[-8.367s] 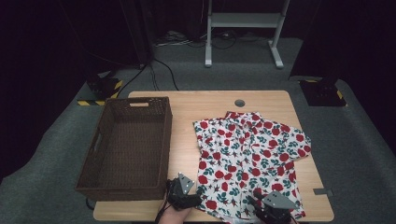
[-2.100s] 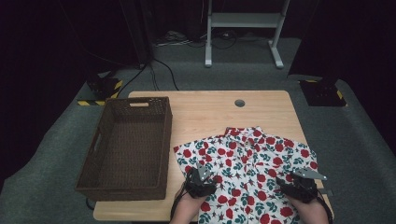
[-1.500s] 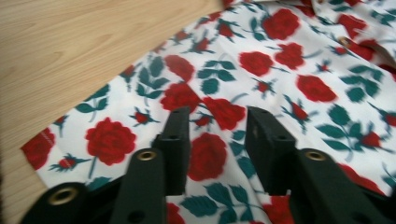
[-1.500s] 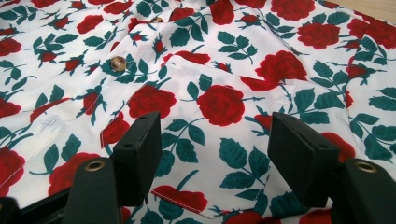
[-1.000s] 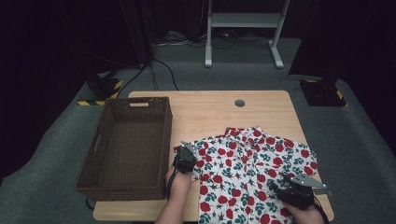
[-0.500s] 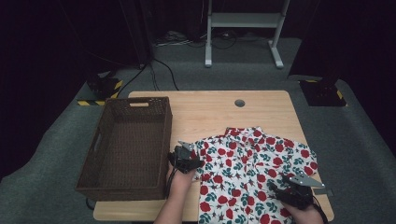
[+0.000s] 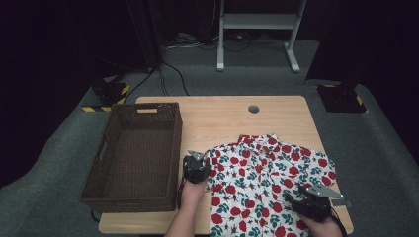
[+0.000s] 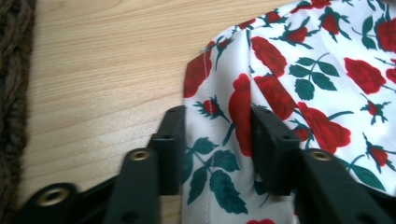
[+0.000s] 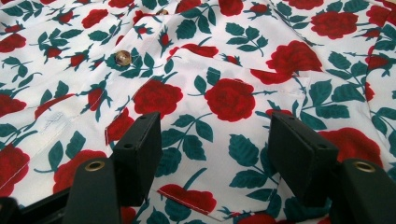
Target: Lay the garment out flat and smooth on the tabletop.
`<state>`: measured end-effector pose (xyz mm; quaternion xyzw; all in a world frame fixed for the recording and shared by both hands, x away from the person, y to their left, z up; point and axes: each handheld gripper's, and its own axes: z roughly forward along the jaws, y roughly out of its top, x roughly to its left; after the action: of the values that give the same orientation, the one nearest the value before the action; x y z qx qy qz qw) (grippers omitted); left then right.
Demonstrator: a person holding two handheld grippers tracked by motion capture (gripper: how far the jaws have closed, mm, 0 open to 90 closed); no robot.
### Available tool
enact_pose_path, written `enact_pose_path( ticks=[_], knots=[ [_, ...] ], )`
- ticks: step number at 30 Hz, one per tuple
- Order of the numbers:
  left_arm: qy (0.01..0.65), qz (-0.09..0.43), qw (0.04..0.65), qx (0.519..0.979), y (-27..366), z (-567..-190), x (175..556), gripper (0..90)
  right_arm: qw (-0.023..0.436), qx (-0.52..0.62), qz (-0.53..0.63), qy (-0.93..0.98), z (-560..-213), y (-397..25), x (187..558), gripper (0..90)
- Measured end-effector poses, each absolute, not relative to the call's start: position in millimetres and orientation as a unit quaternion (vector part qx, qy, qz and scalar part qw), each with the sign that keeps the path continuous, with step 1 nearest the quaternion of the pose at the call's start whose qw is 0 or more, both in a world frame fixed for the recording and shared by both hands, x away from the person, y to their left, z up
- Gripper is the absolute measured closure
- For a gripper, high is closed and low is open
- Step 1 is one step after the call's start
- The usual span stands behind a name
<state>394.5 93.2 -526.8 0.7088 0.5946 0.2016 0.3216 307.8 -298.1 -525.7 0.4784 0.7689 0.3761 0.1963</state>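
Surface: light wood, with a dark woven basket along its left side, nothing in it. The rose-print shirt lies spread flat on the right half, collar toward the far edge, just beside the basket but not touching it.

Step in hand, as we judge it: taking hold of the shirt for a fold, or to gather it for the basket.

Left claw sits at the shirt's left edge. In the left gripper view its jaws are part-spread and straddle a raised ridge of cloth at the left hem; one jaw is on bare wood at the hem, the other on fabric. The cloth is not yet pinched.

Right claw rests low over the near right part of the shirt. In the right gripper view its jaws are spread wide over the chest pocket, gripping nothing; a button shows beyond.

Next move, we think: press the left jaws together on the ridge, catching all layers, before lifting. The right claw needs its own fold or edge to bite.
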Motion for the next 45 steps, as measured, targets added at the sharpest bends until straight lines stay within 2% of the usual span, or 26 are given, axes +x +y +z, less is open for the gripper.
enact_pose_path(
  ticks=[5,7,22,32,40,45],
  knots=[
    [0.598,0.212,0.316,0.706,95.6,-527.4,392.7,82.5,0.197,0.477,0.374,0.771,-525.7,-297.3,307.6,35.6],
    [0.598,0.215,0.313,0.706,94.6,-527.0,392.0,84.8,0.197,0.477,0.373,0.771,-525.8,-297.2,307.7,35.5],
    [0.561,0.238,0.337,0.718,77.4,-488.9,384.8,84.4,0.198,0.476,0.372,0.772,-525.8,-297.4,306.8,35.5],
    [0.529,0.237,0.337,0.742,41.8,-487.0,384.4,84.5,0.197,0.476,0.372,0.772,-525.8,-297.0,306.3,35.8],
    [0.507,0.238,0.306,0.769,10.4,-495.2,395.3,84.4,0.195,0.476,0.372,0.773,-525.9,-297.0,306.5,36.1],
    [0.498,0.221,0.303,0.782,-7.7,-502.5,400.6,82.3,0.195,0.475,0.371,0.773,-526.0,-297.2,306.9,36.3]
  ],
)
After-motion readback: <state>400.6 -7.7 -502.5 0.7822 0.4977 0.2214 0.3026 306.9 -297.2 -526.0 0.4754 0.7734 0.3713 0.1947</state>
